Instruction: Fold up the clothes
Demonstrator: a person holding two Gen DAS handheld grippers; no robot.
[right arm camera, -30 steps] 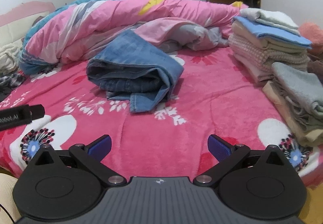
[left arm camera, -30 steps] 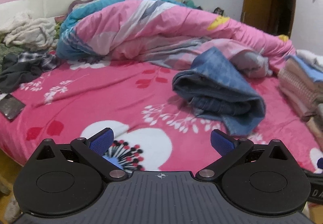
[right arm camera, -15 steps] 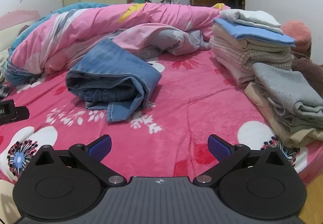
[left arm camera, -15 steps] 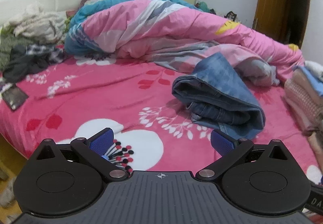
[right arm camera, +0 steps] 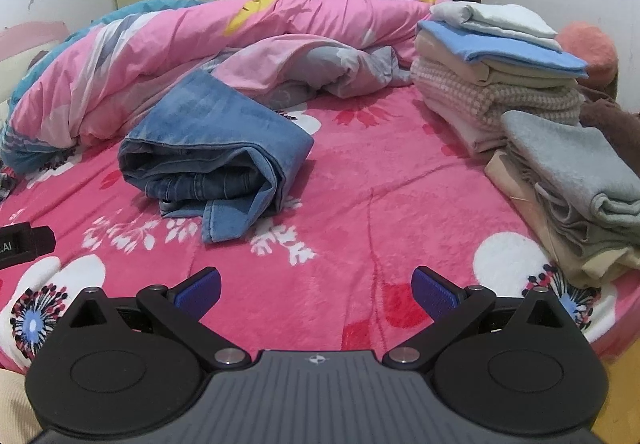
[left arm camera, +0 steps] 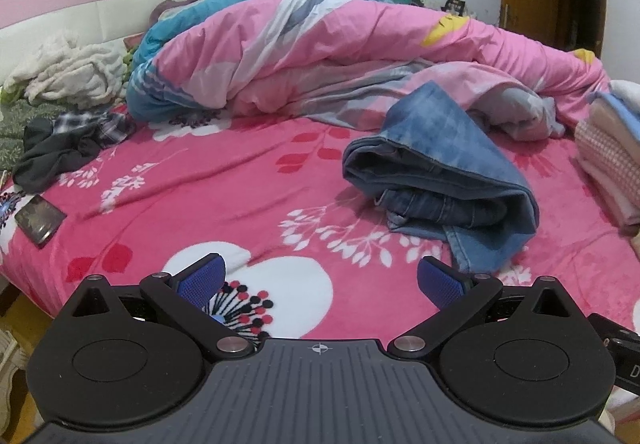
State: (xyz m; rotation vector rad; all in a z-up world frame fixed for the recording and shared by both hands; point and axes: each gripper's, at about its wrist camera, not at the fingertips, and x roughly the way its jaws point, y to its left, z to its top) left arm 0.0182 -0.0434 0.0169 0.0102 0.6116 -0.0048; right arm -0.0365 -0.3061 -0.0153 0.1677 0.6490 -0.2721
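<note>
The jeans lie in a loose, rolled fold on the bed, apart from the stacked folded garments at the right edge. The left gripper and right gripper hover at the near edge, fingers spread apart and empty, facing the jeans.

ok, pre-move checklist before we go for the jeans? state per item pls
1. Left gripper open, holding nothing: ok.
2. Right gripper open, holding nothing: ok.
3. Jeans in view of both cameras, ahead of both grippers: ok.
4. Jeans neatly folded: not ok, bundled, with a loose end sticking out in front.
5. Bare blanket between jeans and folded stack: ok.
6. Jeans clear of the quilt: cannot tell, the far edge lies against it.
</note>
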